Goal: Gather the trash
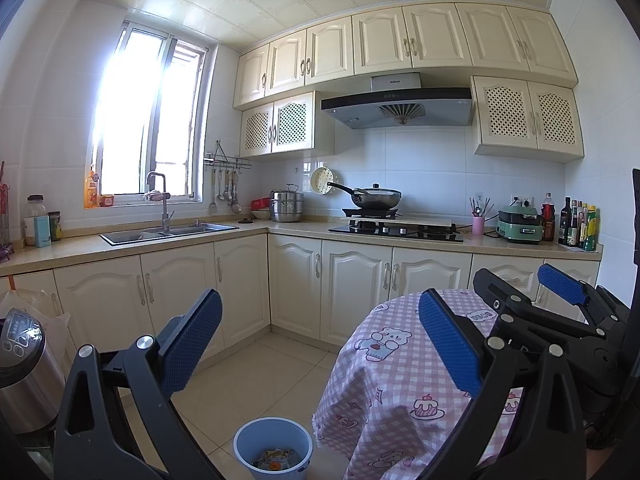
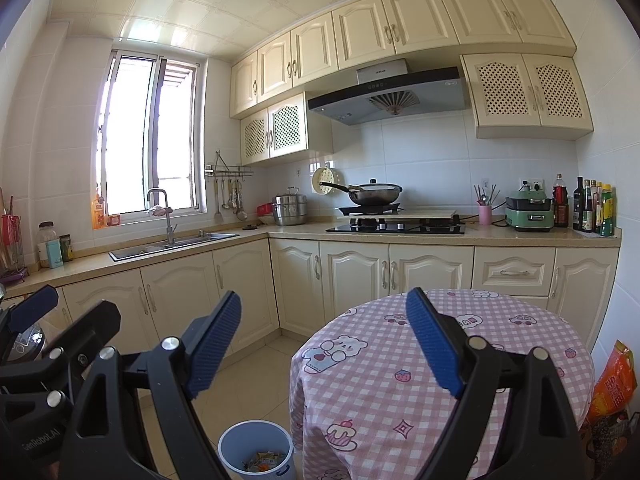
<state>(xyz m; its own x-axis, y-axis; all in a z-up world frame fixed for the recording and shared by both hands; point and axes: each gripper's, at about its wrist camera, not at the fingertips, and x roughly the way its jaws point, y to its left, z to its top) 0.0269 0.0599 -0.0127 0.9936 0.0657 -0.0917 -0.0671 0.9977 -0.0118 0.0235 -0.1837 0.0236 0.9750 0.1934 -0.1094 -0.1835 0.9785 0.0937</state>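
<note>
A light blue trash bin (image 1: pixel 273 446) stands on the tiled floor beside the round table, with crumpled wrappers (image 1: pixel 276 460) inside; it also shows in the right wrist view (image 2: pixel 255 450). The round table (image 1: pixel 400 380) has a pink checked cloth with cartoon prints, and its top (image 2: pixel 500 344) shows no loose trash. My left gripper (image 1: pixel 320 344) is open and empty, held above the floor left of the table. My right gripper (image 2: pixel 324 340) is open and empty, over the table's left edge. The right gripper also shows in the left wrist view (image 1: pixel 560 292).
An L-shaped kitchen counter with a sink (image 1: pixel 168 232), a gas stove with a wok (image 1: pixel 376 198) and bottles (image 2: pixel 594 208) runs along the far walls. A steel appliance (image 1: pixel 24 368) stands at the left. An orange snack bag (image 2: pixel 612 384) lies right of the table.
</note>
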